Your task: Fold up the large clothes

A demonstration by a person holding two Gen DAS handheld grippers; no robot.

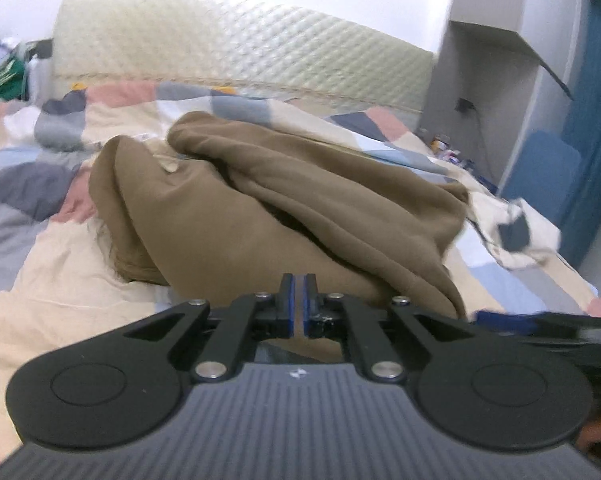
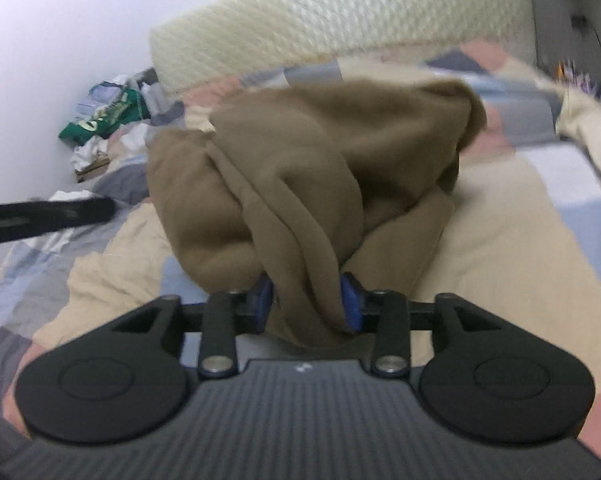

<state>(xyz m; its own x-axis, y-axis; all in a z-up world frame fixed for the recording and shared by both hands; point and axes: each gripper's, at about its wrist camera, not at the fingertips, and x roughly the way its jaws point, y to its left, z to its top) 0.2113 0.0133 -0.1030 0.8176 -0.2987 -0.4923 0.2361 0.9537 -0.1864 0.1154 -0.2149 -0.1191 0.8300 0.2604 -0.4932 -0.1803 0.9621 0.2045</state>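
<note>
A large brown garment lies bunched in loose folds on the bed. My left gripper is shut on a thin edge of it, which shows as a brown strip between the blue pads. In the right wrist view the same brown garment rises in a heap, and my right gripper is shut on a thick bunch of it, blue pads apart around the cloth. The right gripper shows blurred at the left wrist view's right edge, and the left gripper at the right wrist view's left edge.
The bed has a patchwork quilt in cream, grey, pink and blue, and a cream quilted headboard. A pile of clothes with something green lies by the wall. A grey cabinet and blue panel stand beside the bed.
</note>
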